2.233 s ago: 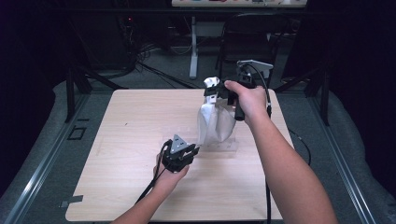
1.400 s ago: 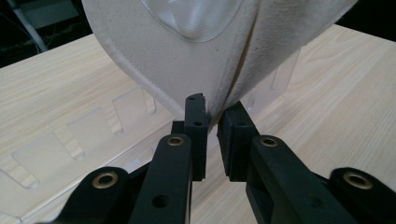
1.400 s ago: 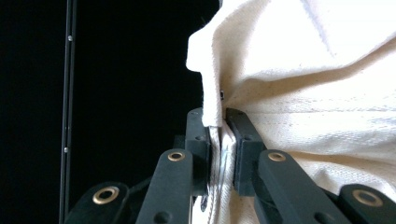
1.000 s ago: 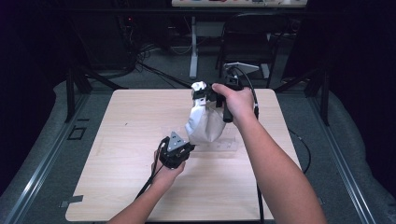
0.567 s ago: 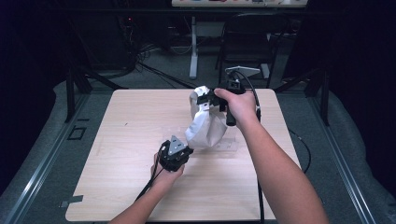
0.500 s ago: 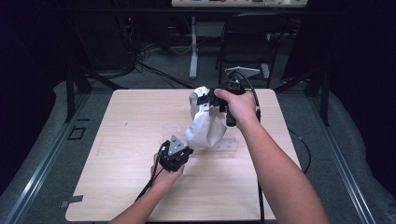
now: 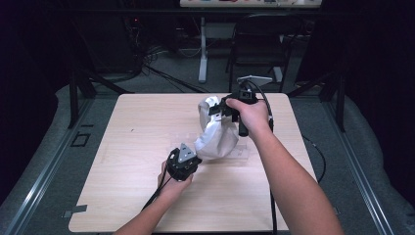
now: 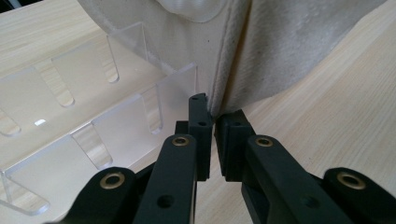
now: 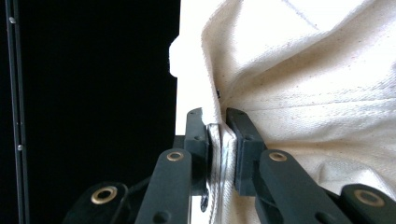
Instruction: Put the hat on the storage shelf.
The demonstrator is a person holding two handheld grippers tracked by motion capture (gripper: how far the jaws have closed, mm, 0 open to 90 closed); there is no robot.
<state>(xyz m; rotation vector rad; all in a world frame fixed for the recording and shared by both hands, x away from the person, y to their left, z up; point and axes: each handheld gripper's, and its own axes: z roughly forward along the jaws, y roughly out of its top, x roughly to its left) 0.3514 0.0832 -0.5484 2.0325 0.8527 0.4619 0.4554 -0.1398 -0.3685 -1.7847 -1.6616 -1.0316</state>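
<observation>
On the table (image 7: 122, 196), cloth bag (image 7: 218, 139) clenched by left claw (image 7: 192, 155) and right claw (image 7: 219, 108).

The high view looks forward and down over the whole table (image 7: 122, 196). Each gripper view rides close behind its jaws, facing the cloth (image 7: 215, 139) that all three views share.

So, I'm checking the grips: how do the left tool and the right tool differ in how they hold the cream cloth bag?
The left tool sits low at the wooden table, pinching the cream cloth bag at its bottom edge beside a clear plastic rack. The right tool is raised, clamping the bag's upper part, a thicker fold between its jaws. Both are shut on the bag.
</observation>
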